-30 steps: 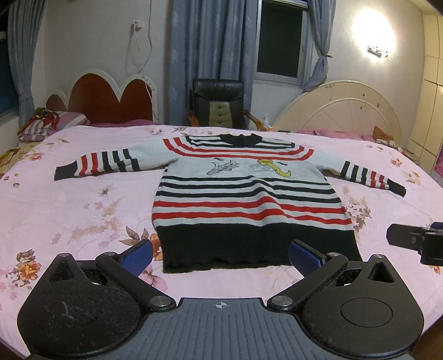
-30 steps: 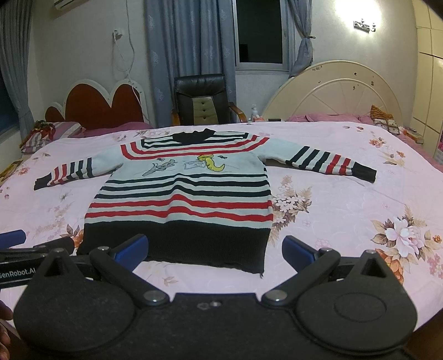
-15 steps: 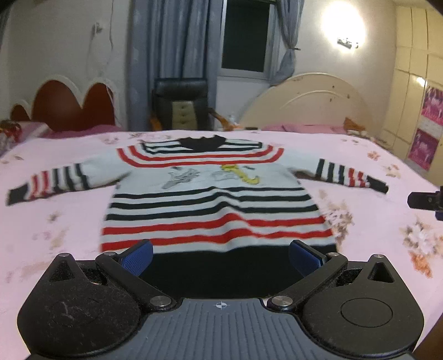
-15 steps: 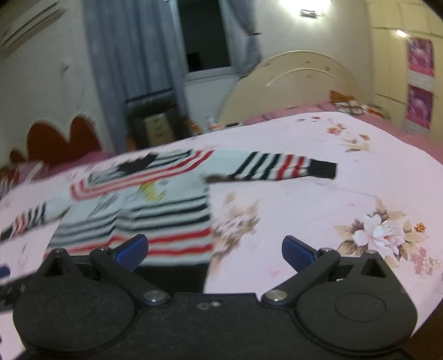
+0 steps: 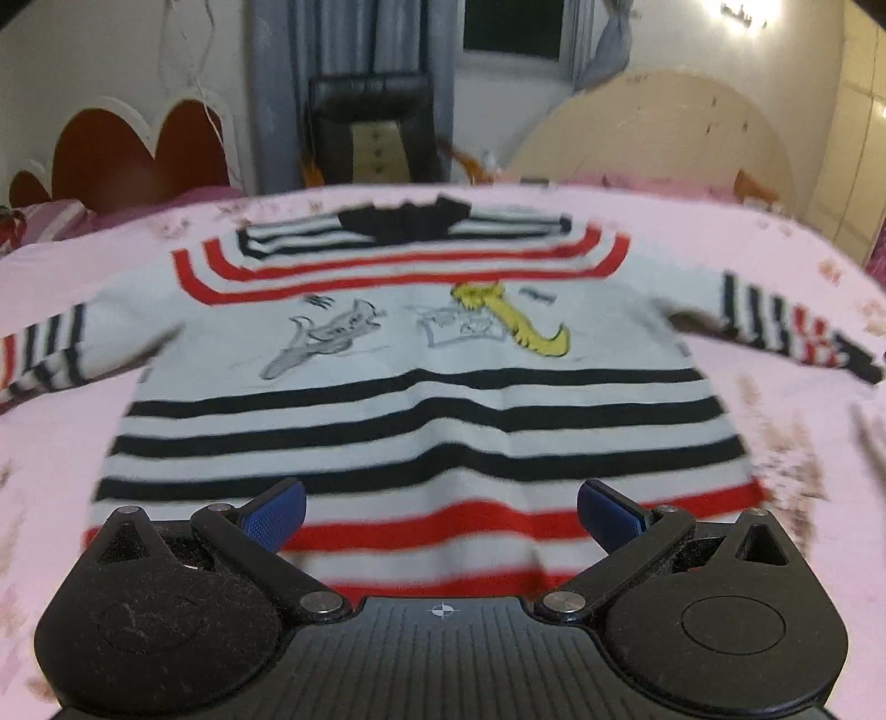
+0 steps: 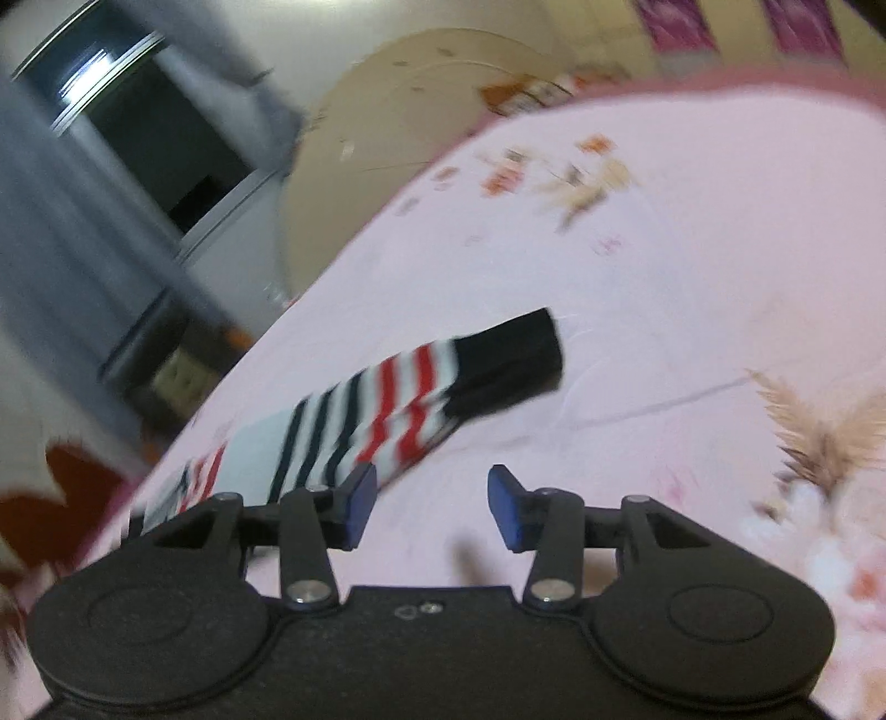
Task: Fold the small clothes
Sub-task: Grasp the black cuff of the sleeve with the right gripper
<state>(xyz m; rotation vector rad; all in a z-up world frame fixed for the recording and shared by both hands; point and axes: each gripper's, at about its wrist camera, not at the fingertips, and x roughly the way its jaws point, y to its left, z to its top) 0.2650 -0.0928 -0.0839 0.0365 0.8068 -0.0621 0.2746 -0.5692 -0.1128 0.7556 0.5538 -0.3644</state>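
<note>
Pink floral bedding (image 6: pixel 637 288) lies under everything. Our right gripper (image 6: pixel 432 507) hangs with jaws apart, empty, just short of the sweater's right sleeve (image 6: pixel 421 387). Our left gripper (image 5: pixel 440 512), spread wide and empty, hovers over the striped sweater (image 5: pixel 421 387), laid flat. We judge folding unstarted; next, pinch the cuff and carry it inward.

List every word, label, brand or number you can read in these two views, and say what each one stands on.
No text reads in either view.
Sweater: cartoon drawings on the chest, with small dark marks near them too blurred to read.
Wall posters: pink, too blurred to read.
Left tool: only a crosshair mark on its body, no letters.
Right tool: no lettering visible.
</note>
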